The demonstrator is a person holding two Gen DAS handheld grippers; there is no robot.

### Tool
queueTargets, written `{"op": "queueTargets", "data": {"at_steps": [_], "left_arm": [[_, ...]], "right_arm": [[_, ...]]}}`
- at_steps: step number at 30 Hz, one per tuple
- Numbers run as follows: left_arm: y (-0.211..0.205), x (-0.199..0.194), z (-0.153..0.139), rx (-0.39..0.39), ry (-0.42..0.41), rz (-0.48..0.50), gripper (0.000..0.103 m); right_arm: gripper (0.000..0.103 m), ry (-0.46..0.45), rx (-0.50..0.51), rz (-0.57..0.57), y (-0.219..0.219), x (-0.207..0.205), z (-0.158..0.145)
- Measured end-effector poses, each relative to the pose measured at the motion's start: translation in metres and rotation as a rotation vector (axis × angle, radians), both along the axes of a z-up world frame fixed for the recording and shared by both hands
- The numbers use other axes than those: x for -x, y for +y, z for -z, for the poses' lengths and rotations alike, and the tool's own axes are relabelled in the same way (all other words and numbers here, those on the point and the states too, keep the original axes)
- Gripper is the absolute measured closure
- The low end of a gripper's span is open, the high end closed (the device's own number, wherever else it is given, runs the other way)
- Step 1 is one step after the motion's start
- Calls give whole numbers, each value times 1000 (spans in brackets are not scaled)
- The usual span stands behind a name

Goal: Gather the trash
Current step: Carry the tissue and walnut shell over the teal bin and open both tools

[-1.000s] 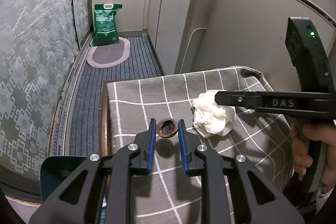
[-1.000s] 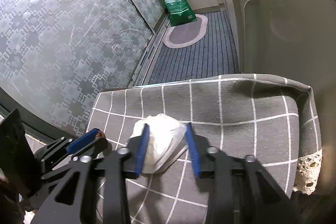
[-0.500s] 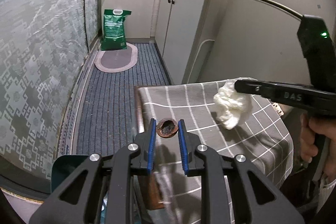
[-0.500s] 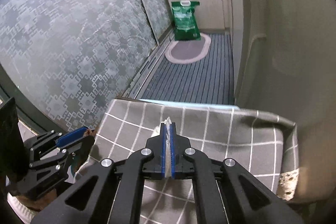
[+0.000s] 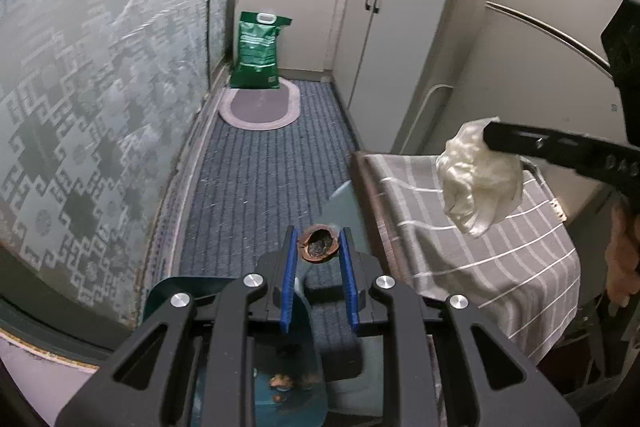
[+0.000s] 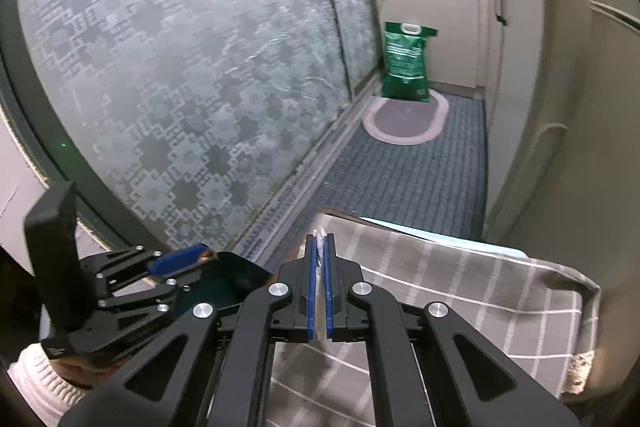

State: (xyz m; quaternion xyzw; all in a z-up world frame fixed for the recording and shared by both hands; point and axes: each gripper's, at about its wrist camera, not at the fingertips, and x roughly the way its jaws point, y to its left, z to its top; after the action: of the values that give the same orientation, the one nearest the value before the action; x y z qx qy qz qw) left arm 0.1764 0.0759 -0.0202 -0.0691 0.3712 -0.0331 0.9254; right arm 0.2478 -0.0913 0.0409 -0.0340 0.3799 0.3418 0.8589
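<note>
Viewing from the left wrist, the left gripper (image 5: 318,259) is seen clamped on a brown nutshell (image 5: 318,246); the shell is held clear of the table's left edge, above a dark green bin (image 5: 168,299) that lies directly below and slightly toward the camera; a short descent is judged sufficient. To the right, the crumpled tissue (image 5: 478,183) hangs over the grey checked tablecloth (image 5: 500,259).

Viewing from the right wrist, the right gripper (image 6: 319,247) is pressed together on the tissue (image 6: 319,263), only a thin strip being visible; the bin (image 6: 224,287) lies to the left, past the table's near-left corner, nearer the left gripper (image 6: 188,261).
</note>
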Motion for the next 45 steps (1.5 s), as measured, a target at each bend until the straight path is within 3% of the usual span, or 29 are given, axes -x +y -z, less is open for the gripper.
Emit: {"op": "queueTargets", "data": {"at_steps": [10, 26, 29, 45], "left_arm": [[40, 14, 19, -16, 74, -55, 81], [80, 35, 55, -47, 211, -39, 80], [84, 40, 56, -51, 215, -37, 71], [114, 64, 38, -36, 172, -81, 73]], "right_arm": [[100, 2, -11, -108, 59, 18, -2], [100, 64, 38, -215, 129, 27, 24], [100, 87, 47, -227, 141, 27, 32], [100, 195, 132, -289, 198, 36, 81]]}}
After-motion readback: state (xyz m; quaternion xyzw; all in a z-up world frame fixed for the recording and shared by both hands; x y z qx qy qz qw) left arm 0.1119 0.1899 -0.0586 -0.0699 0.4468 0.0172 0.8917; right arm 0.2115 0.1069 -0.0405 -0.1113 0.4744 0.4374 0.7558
